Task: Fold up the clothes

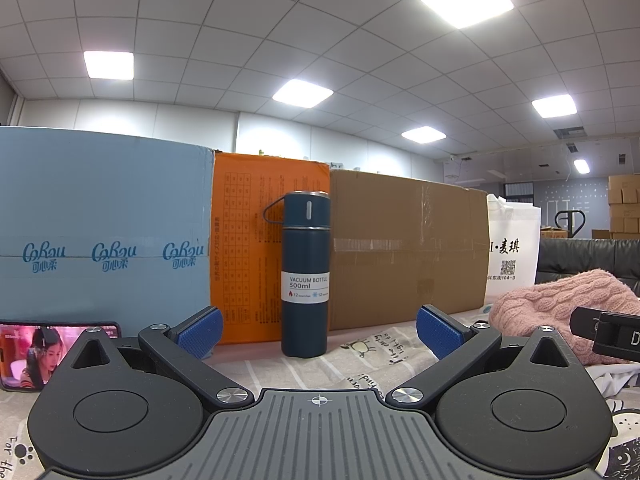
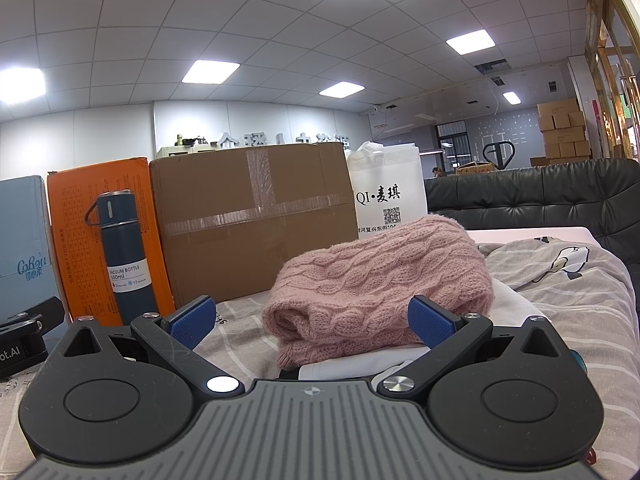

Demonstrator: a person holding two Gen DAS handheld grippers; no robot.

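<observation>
Office ceiling panels and a row of boxes are seen behind a bed covered with a printed sheet [image 2: 560, 300]. A blue box [image 1: 100, 232], an orange box [image 1: 248, 240] and a taped brown box [image 1: 408, 248] are lined up at the back, with a white bag [image 2: 388, 196] beside them and a dark flask [image 1: 305, 276] stood upright in front of the orange box. A phone [image 1: 24, 352] is propped at the far left.

The task's thing, a pink sweater [image 2: 380, 292], is found already bundled into a thick fold on the sheet, resting partly on a white cloth [image 2: 348, 368]. It lies directly ahead of the right gripper [image 2: 312, 320], whose blue pads are spread wide with nothing pinched; the right pad appears close to or against the knit, though contact cannot be confirmed. The left gripper [image 1: 318, 332] is likewise held spread and empty, aimed at the flask, with the sweater well off to its right.

Several risks are judged from here. The loose cable knit could be snagged on a pad edge, or only the top layer could be pinched, so the fold would be pulled apart. The white cloth underneath could be caught together with the sweater. A forward sweep by the left gripper could tip the flask, which stands near its path.
</observation>
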